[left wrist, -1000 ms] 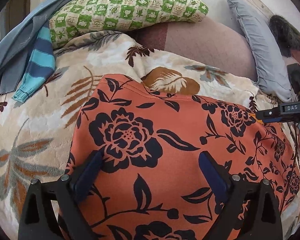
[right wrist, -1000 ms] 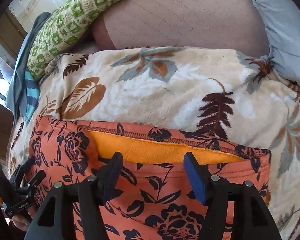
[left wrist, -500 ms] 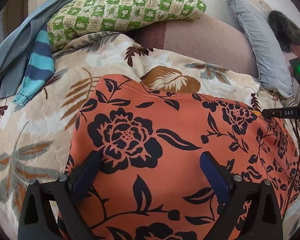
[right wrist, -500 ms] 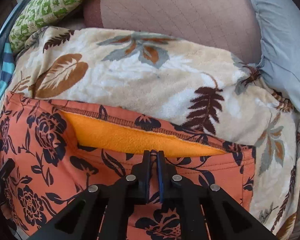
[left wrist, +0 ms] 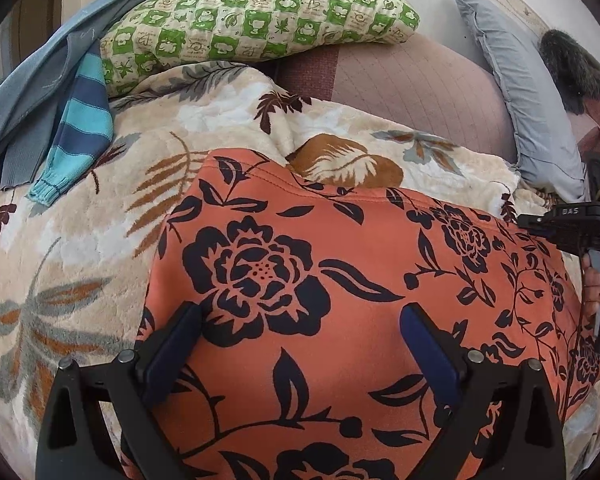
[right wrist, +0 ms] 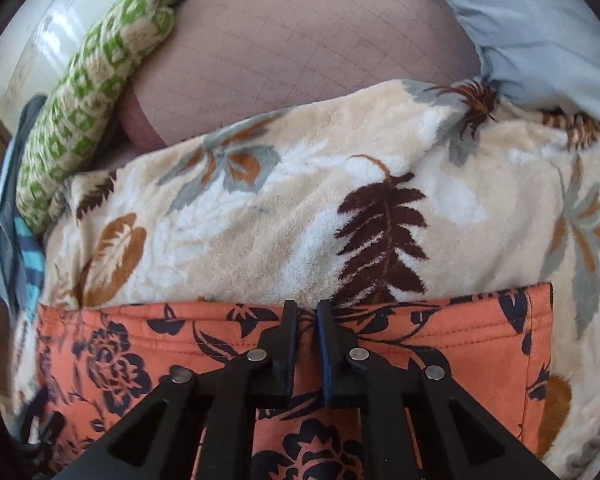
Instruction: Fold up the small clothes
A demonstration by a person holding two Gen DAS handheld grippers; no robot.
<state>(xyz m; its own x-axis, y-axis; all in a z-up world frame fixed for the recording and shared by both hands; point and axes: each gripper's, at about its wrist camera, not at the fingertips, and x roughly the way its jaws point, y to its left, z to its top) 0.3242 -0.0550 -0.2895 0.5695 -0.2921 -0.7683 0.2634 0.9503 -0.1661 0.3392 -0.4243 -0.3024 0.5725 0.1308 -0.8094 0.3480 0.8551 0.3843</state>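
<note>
The orange floral garment (left wrist: 340, 300) lies spread on the leaf-print blanket (left wrist: 80, 260), directly under the left gripper (left wrist: 300, 344), whose jaws stand wide apart over the cloth, grasping nothing. The right gripper (right wrist: 306, 312), at the garment's far hem, is nearly clenched and just opening, with a pinch of hem between its pads. The garment's near part is cut off below both views, and the right view is blurred.
</note>
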